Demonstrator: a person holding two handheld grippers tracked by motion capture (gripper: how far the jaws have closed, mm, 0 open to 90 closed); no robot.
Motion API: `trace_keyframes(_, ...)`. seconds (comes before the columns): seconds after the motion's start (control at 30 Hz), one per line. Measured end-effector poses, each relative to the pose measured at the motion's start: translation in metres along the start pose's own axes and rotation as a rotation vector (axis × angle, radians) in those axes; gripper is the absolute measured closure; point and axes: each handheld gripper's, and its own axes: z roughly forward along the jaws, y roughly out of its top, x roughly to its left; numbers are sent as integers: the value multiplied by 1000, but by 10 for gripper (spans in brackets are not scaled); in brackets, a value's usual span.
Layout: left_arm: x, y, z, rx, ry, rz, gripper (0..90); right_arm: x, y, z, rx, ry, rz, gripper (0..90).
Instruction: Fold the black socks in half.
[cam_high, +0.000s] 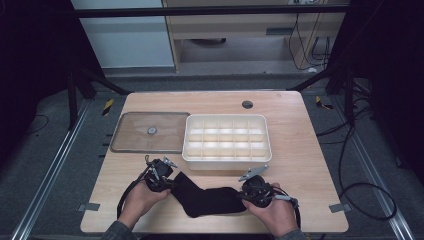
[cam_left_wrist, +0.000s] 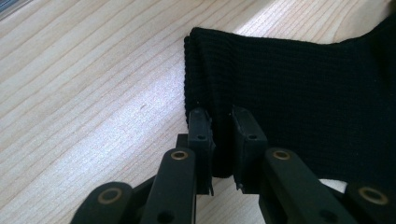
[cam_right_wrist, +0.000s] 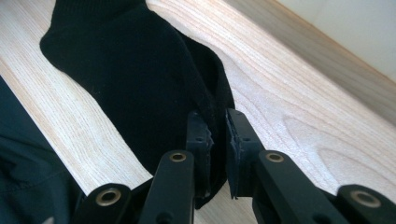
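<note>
Item: 1 black sock (cam_high: 207, 199), lying flat at the lower centre of the high view, on the worktop (cam_high: 300, 150) just in front of the white compartment tray (cam_high: 226, 137).

Grip, left: the left gripper (cam_left_wrist: 223, 135) had its jaws clamped on the ribbed cuff edge, fabric pinched between the pads.

Grip, right: the right gripper (cam_right_wrist: 218, 133) had its jaws clamped on the opposite end, at the toe.

Other fittings: 1 clear lid (cam_high: 150, 132) lay at centre left of the high view, beside the tray and clear of the sock.

Handling note: the step appeared to be folding the sock for the tray. Both ends should be lifted together and kept level, 1 end carried over the other with edges aligned, and neither grip loosened until the layers lay flat. A shallow bite on either end risked slipping.
</note>
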Motion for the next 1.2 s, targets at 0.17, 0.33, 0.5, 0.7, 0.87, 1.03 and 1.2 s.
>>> trace_keyframes(0.17, 4, -2, -2, -9, -18, -13, 804, -4, -1, -2, 1, -7, 6, 826)
trace_keyframes(0.33, 6, -5, -5, -16, -26, -10, 807, -6, -2, -3, -2, -6, 15, 830)
trace_keyframes(0.5, 7, -6, -10, -30, -29, -10, 808, -5, -3, -1, 0, 0, 13, 831)
trace_keyframes(0.7, 9, -9, -20, -57, -38, -7, 810, -3, -4, 3, -8, 13, 17, 830)
trace_keyframes(0.87, 9, -10, -30, -66, -40, 10, 810, 2, -2, 9, -16, 36, 21, 829)
trace_keyframes(1.03, 11, -8, -45, -81, -51, 16, 810, 7, 1, 16, -36, 49, 23, 830)
trace_keyframes(1.2, 10, -7, -64, -99, -68, 40, 810, 15, 8, 25, -50, 74, 27, 830)
